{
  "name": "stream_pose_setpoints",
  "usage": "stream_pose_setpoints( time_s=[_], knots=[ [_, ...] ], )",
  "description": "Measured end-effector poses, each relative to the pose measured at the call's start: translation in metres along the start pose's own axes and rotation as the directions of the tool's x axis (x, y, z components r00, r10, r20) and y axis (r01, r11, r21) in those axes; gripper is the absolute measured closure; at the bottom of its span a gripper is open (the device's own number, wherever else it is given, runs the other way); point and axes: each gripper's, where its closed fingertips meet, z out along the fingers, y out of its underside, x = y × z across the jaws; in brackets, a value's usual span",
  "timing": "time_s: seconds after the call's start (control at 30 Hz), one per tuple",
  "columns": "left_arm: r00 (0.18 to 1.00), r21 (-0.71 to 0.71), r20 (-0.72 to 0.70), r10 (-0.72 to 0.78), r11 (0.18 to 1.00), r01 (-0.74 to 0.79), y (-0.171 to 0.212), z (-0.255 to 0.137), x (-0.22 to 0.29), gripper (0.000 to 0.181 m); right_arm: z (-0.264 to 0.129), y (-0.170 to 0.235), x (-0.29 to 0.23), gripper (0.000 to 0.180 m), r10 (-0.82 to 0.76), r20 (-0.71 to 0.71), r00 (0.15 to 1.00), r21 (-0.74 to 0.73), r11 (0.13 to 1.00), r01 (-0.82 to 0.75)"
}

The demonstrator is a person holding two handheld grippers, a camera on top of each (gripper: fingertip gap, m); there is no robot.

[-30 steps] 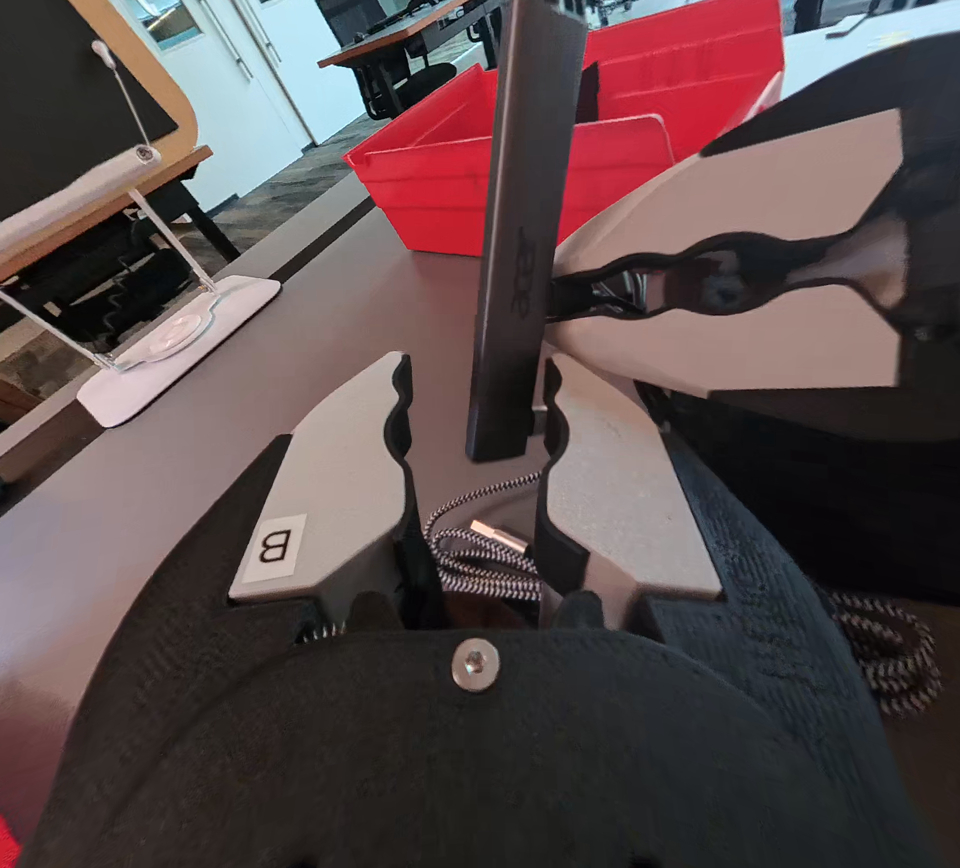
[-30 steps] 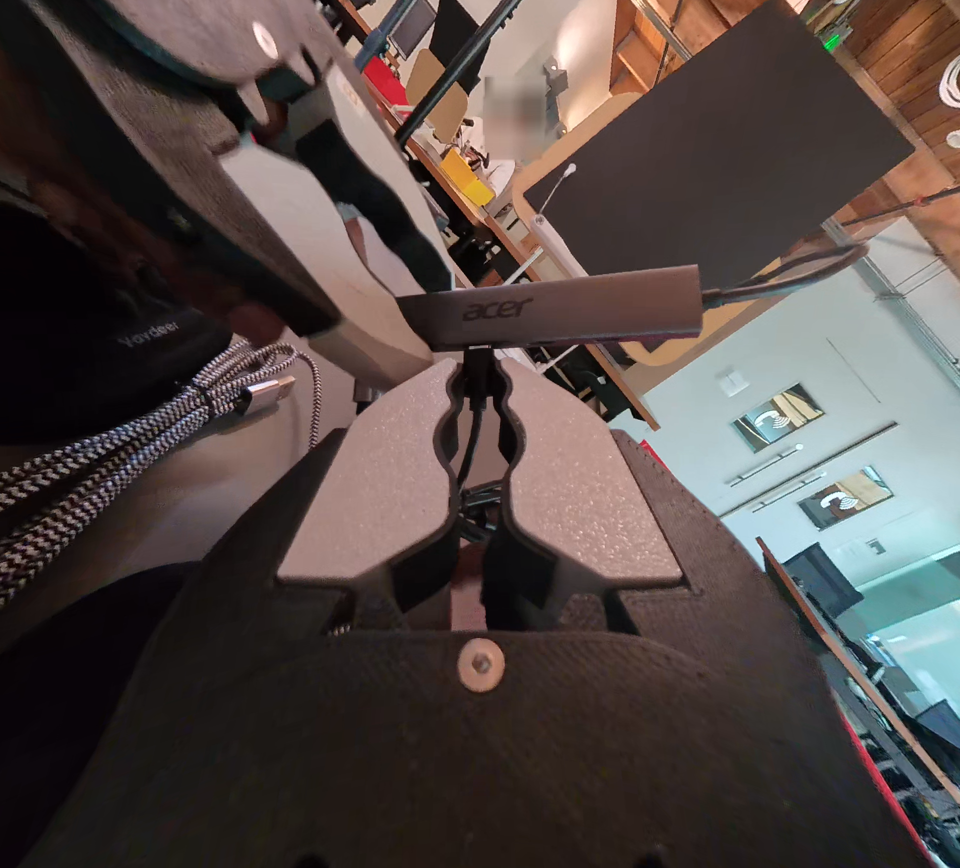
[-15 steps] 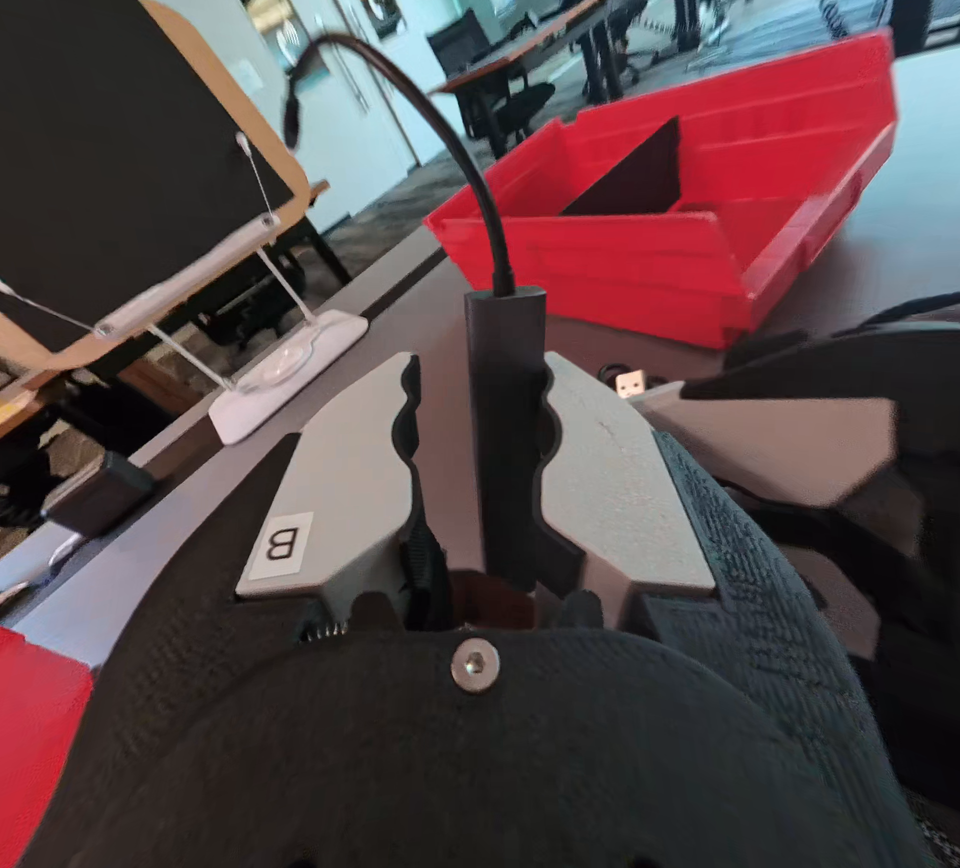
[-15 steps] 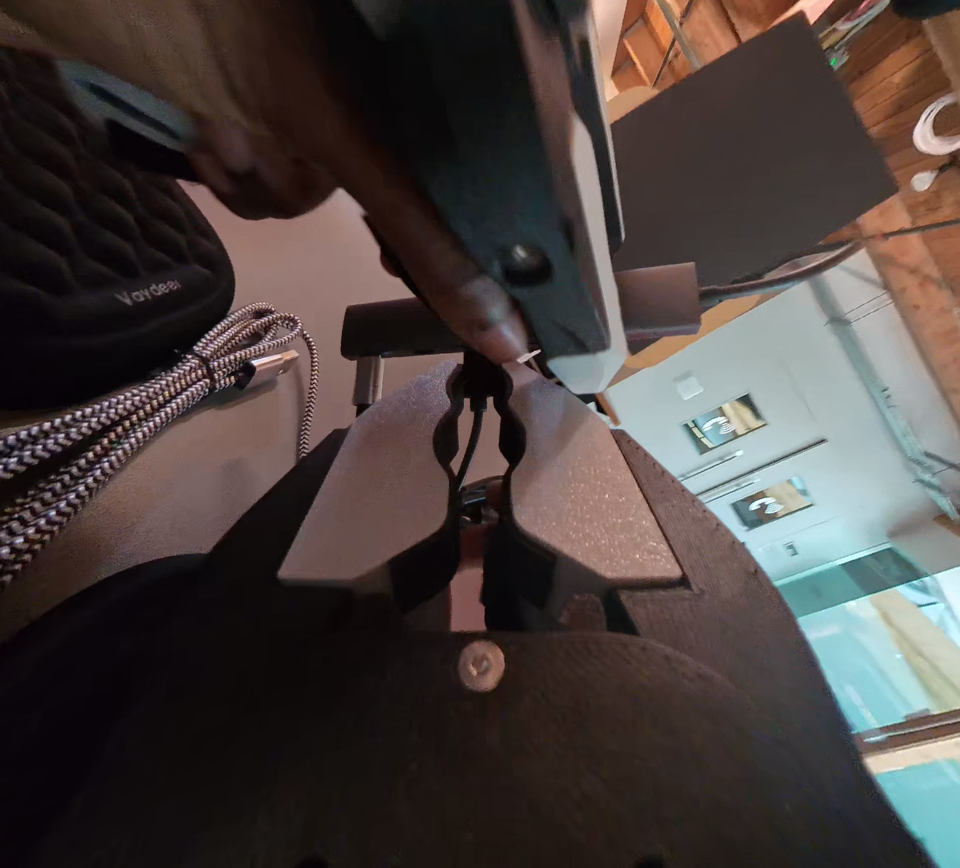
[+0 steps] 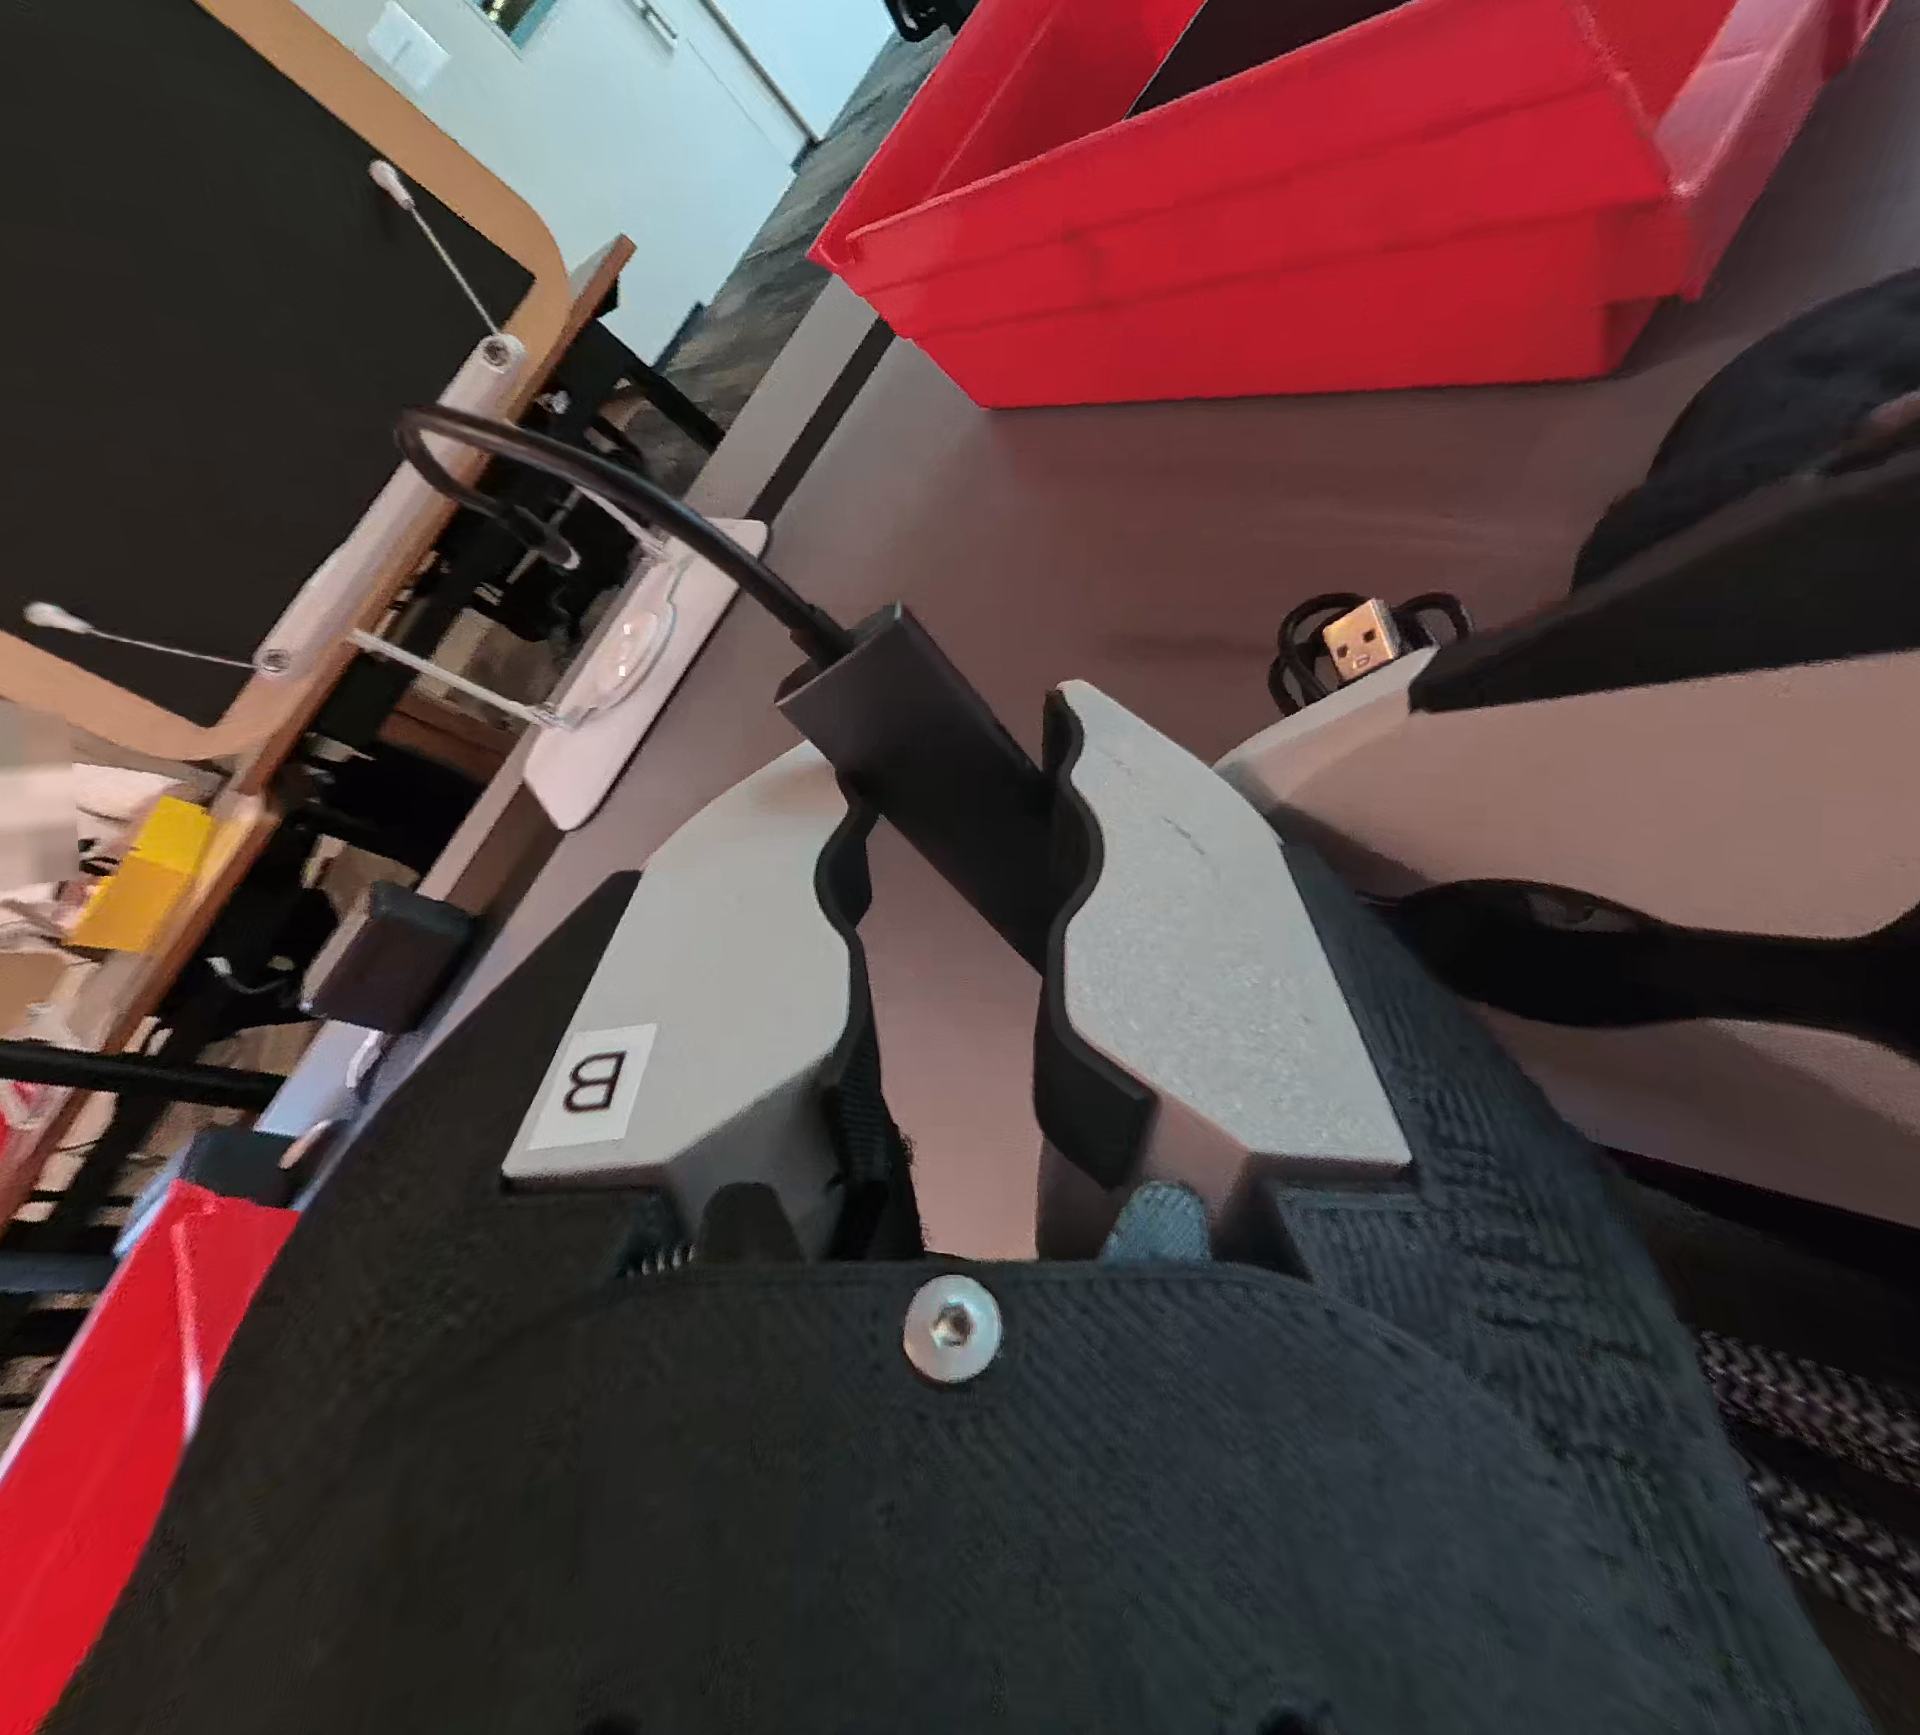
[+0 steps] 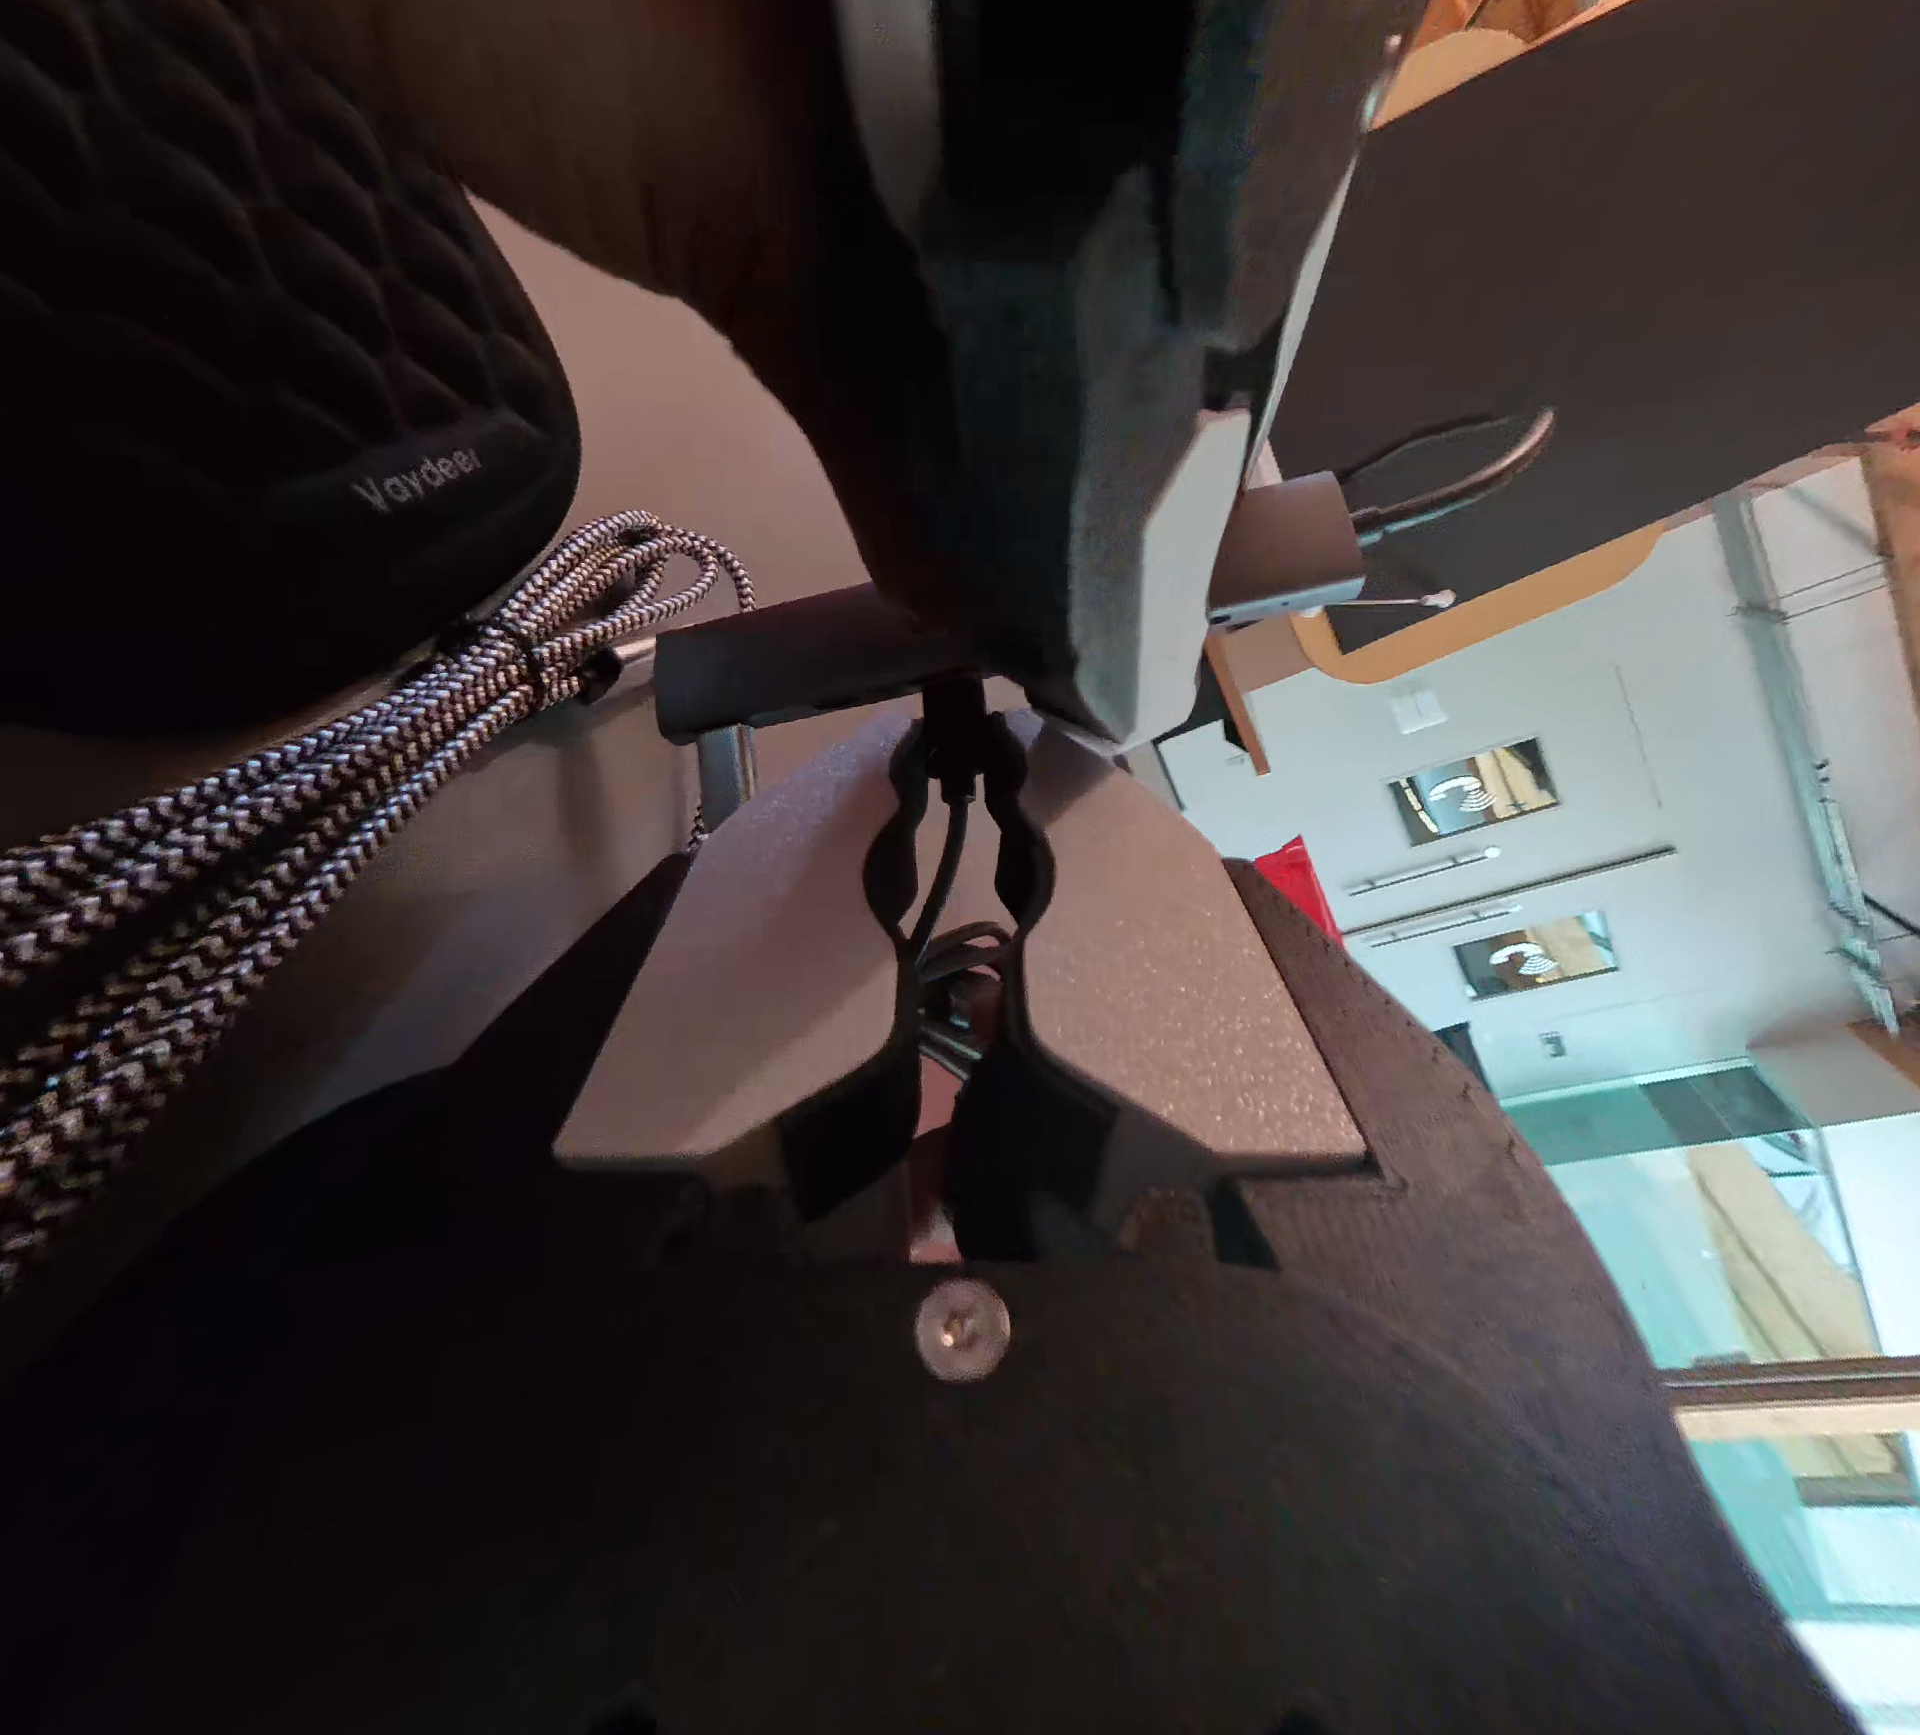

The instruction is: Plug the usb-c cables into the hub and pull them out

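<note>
The dark grey hub slants between the fingers of my left gripper, which is shut on its middle above the table. The hub's own thin black cable arcs off to the left. In the right wrist view the hub lies crosswise, with the left gripper clamping it from above. My right gripper is shut on a black USB-C plug that sits in the hub's side. Its thin cable runs back between the fingers. The right gripper's white fingers show at right in the left wrist view.
Red bins stand at the back of the dark table. A USB-A plug on a coiled black cable lies behind the right gripper. A braided cable bundle and a black padded rest lie at left. A white stand sits at the table's left edge. My right fingertips sit around 5 cm from my left ones.
My left gripper moved in and closed on the hub, then rolled, so the hub now slants in its jaws. My right gripper kept its hold on the plug.
</note>
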Motion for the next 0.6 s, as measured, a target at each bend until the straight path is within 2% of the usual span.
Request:
stream_pose_setpoints(
  time_s=[0.07, 0.1, 0.13, 0.2, 0.23, 0.3, 0.33, 0.37, 0.47, 0.6],
  knots=[
    [0.992, -0.024, 0.121, 0.046, 0.999, -0.043, 0.005, -0.001, -0.020, 0.147, -0.002, 0.003, 0.002, 0.170, 0.030, 0.009, 1.000, -0.005, 1.000, -0.030],
    [0.995, -0.007, 0.096, 0.008, 1.000, -0.007, 0.007, 0.000, -0.022, 0.149, -0.004, 0.003, 0.001, 0.178, 0.053, 0.022, 0.998, 0.005, 0.999, -0.053],
    [0.998, -0.016, 0.050, -0.035, 0.999, 0.036, 0.007, -0.001, -0.019, 0.150, -0.005, 0.001, 0.000, 0.178, 0.082, 0.039, 0.996, 0.020, 0.996, -0.083],
    [0.995, 0.035, 0.089, 0.048, 0.998, -0.051, -0.017, -0.009, -0.023, 0.155, -0.005, -0.010, 0.003, 0.178, 0.135, 0.066, 0.989, 0.057, 0.989, -0.139],
    [0.998, 0.071, 0.056, 0.036, 0.997, -0.040, -0.024, -0.011, -0.022, 0.157, -0.005, -0.011, 0.010, 0.179, 0.157, 0.067, 0.985, 0.074, 0.984, -0.162],
    [0.978, 0.050, -0.134, -0.157, 0.985, 0.165, -0.020, -0.009, -0.012, 0.160, -0.005, -0.005, 0.012, 0.178, 0.215, 0.090, 0.973, 0.079, 0.972, -0.222],
    [0.957, 0.046, -0.174, -0.233, 0.969, 0.244, -0.017, -0.008, -0.012, 0.160, -0.006, -0.005, 0.011, 0.178, 0.223, 0.093, 0.970, 0.104, 0.967, -0.233],
    [0.936, 0.036, -0.190, -0.296, 0.951, 0.308, -0.013, -0.007, -0.013, 0.161, -0.008, -0.006, 0.009, 0.177, 0.203, 0.082, 0.976, 0.127, 0.969, -0.213],
    [0.883, 0.003, -0.224, -0.412, 0.906, 0.423, -0.004, -0.006, -0.009, 0.161, -0.010, -0.013, 0.004, 0.153, 0.172, 0.093, 0.981, 0.152, 0.971, -0.184],
    [0.840, -0.004, -0.245, -0.483, 0.867, 0.498, -0.005, -0.009, -0.007, 0.161, -0.010, -0.021, -0.002, 0.146, 0.164, 0.118, 0.979, 0.149, 0.972, -0.181]
  ],
)
